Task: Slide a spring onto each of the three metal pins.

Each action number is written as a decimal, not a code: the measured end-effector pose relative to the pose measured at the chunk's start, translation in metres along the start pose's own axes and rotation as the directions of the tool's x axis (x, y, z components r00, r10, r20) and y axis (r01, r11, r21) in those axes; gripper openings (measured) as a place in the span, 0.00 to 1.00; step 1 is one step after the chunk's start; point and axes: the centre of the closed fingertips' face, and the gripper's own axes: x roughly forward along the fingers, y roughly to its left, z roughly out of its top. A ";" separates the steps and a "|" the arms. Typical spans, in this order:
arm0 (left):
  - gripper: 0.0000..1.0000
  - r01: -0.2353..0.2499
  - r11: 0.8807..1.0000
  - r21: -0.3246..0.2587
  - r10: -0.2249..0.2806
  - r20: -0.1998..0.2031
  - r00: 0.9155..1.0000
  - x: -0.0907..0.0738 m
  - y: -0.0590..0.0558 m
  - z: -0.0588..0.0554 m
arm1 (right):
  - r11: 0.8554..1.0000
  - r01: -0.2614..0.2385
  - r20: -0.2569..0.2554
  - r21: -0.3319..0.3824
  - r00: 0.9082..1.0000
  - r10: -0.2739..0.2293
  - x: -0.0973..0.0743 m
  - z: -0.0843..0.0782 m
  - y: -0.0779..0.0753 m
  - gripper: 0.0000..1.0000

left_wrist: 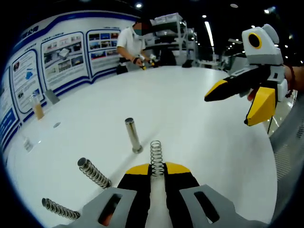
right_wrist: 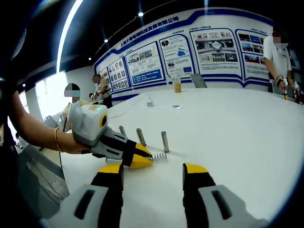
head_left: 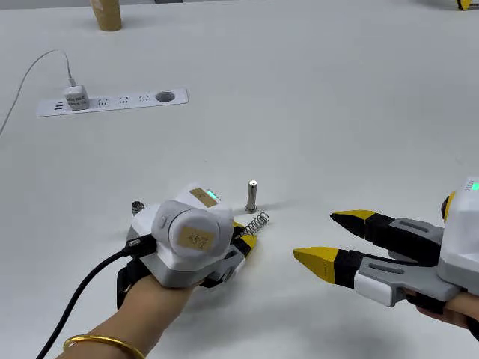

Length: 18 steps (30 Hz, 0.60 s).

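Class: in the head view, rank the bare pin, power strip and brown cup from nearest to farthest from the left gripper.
1. Bare pin, just beyond the left gripper.
2. Power strip, far left.
3. Brown cup, top edge.

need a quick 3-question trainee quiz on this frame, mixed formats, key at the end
1. True or false: the left tool is shut on a spring.
2. Multiple choice: how many pins already wear a spring? A) none B) two C) three
3. Fill in: the right tool has its jaws ____.

Key
1. True; the spring sticks out from between its yellow tips.
2. B; a loaded pin and a second loaded pin are near the bare pin.
3. Open, holding nothing.
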 end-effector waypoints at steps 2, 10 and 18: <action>0.10 -0.004 1.000 0.026 0.003 0.010 1.000 -0.003 0.000 0.003 | 1.000 -0.001 0.007 0.012 1.000 0.001 0.001 0.002 0.001 0.51; 0.10 -0.032 0.999 0.010 0.031 0.095 0.995 -0.023 0.003 0.017 | 0.997 -0.019 0.024 0.072 1.000 0.017 0.005 0.013 0.004 0.52; 0.10 -0.066 0.998 -0.009 0.067 0.166 0.984 -0.049 0.008 0.027 | 0.988 -0.060 0.038 0.142 0.998 0.056 0.013 0.027 0.014 0.52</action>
